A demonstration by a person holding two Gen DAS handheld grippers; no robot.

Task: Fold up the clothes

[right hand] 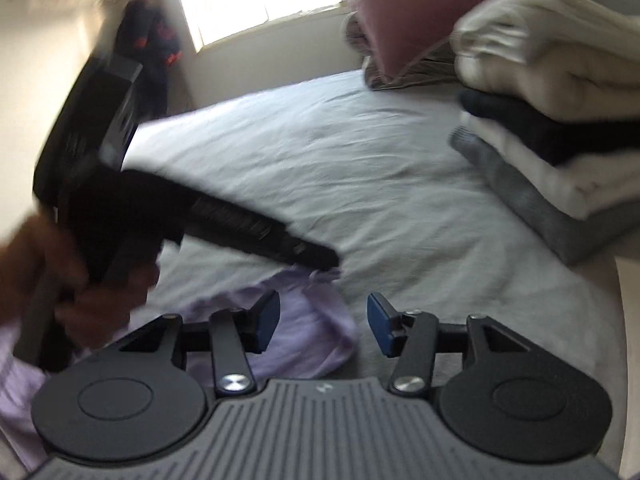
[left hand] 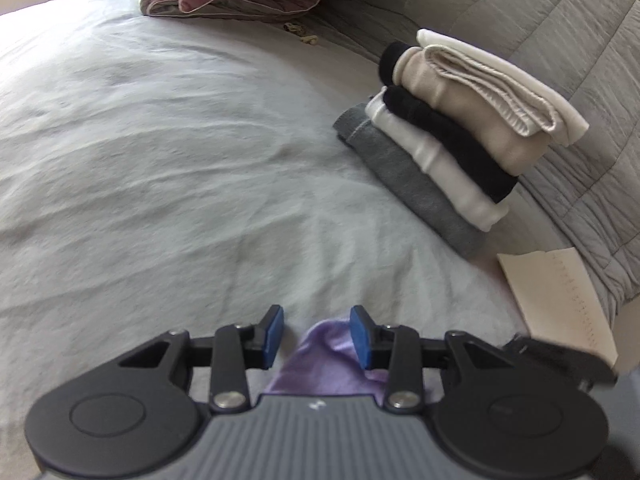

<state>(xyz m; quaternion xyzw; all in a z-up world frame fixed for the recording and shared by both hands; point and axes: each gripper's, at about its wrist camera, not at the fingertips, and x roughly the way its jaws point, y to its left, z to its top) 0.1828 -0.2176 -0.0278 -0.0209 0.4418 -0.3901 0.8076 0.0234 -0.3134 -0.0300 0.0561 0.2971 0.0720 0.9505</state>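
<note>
**Lilac garment in hand, five pieces already stacked**

Starting at the far left of the right wrist view, a person's hand (right hand: 80, 280) is gripping the handle of the left claw (right hand: 320, 258), whose dark, blurred body is slanting down to the crumpled lilac cloth garment (right hand: 296, 332). In the left wrist view, the left claw (left hand: 316, 336) is sitting partly spread, with a soft peak of the lilac garment (left hand: 320, 360) rising between its blue pads; whether the pads are actually pressing it I cannot tell.

Further right, the right claw (right hand: 322, 326) is released, its jaws standing apart with nothing pinched; the lilac fabric is lying under and just behind its left pad, bare sheet under the right one. The garment looks thin, limp and heavily wrinkled, so it is likely still to be spread and folded.

Ahead of both claws the pale, creased cotton bed sheet (left hand: 160, 160) is lying bare. Ahead and to the right, a neat stack of folded clothes (left hand: 452, 132) is resting: grey knit at the bottom, then white, black, beige and a cream hemmed piece on top. That part seems done. Just right of the left claw, a flat cream folded piece (left hand: 560, 300) is lying beside the grey quilted cover (left hand: 560, 20).
</note>
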